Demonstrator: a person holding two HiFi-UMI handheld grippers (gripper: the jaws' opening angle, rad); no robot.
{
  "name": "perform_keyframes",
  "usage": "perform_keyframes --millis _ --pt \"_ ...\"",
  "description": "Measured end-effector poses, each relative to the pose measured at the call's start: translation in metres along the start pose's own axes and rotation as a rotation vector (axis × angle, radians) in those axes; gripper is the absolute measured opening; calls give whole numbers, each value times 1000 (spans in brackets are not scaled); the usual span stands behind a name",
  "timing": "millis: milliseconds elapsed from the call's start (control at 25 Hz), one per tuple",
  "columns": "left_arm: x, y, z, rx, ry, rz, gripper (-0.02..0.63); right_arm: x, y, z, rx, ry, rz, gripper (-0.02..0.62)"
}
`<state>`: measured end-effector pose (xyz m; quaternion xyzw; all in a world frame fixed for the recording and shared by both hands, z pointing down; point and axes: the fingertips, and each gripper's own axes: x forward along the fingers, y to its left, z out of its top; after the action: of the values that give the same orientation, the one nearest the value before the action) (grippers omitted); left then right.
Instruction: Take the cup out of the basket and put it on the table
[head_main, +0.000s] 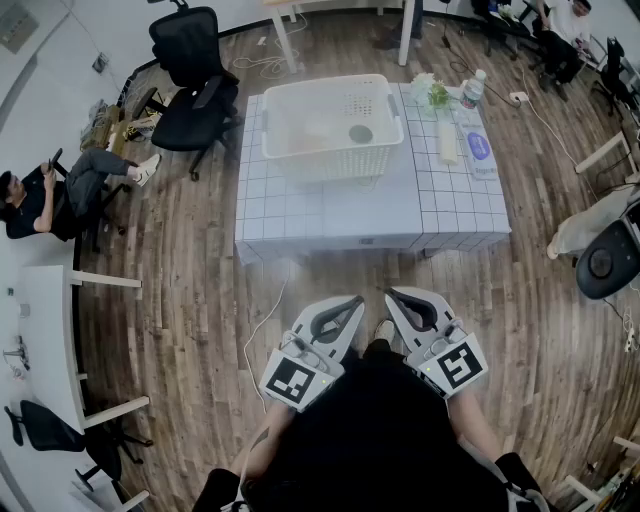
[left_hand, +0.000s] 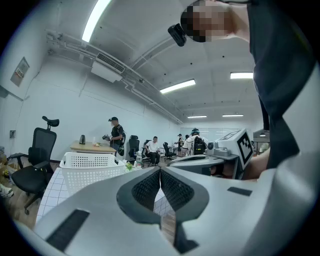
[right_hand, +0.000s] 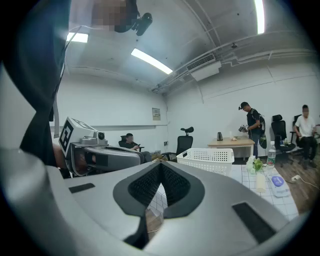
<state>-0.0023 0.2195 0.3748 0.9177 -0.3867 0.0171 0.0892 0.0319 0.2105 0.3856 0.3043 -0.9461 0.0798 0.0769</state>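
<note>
Cup (head_main: 361, 133), likely light and rigid, sits in the basket (head_main: 330, 166), upper centre; I'd pinch its rim. Left tongs (head_main: 356, 299) and right tongs (head_main: 390, 294) closed tight, empty, lower centre.

No legible text is showing. The left gripper (head_main: 356, 300) and right gripper (head_main: 392, 294) are displaying only square black-and-white markers. The wall poster (left_hand: 20, 70) and the blue label (head_main: 479, 147) on the table (head_main: 330, 225) are appearing too small to read.

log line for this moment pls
phase: pre-reach | left tongs: shut, empty | right tongs: shut, empty | cup: in basket | basket: on table
</note>
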Motion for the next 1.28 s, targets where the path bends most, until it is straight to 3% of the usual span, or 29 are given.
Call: perform_keyframes --millis 400,520,760,1160,1280 --pt "11 -2 4 -41 -25 47 11 -7 -11 3 5 -17 -7 15" --pt "18 -8 7 -69 -34 25 11 -13 -15 4 22 -29 11 15" --pt "34 -24 8 -60 -21 30 9 -22 -20 0 20 -20 23 15" --pt "46 -22 4 -50 -19 117 9 -31 -38 -2 6 -38 66 15" --pt "50 -18 1 -31 -4 124 9 -29 -43 -10 8 1 75 15"
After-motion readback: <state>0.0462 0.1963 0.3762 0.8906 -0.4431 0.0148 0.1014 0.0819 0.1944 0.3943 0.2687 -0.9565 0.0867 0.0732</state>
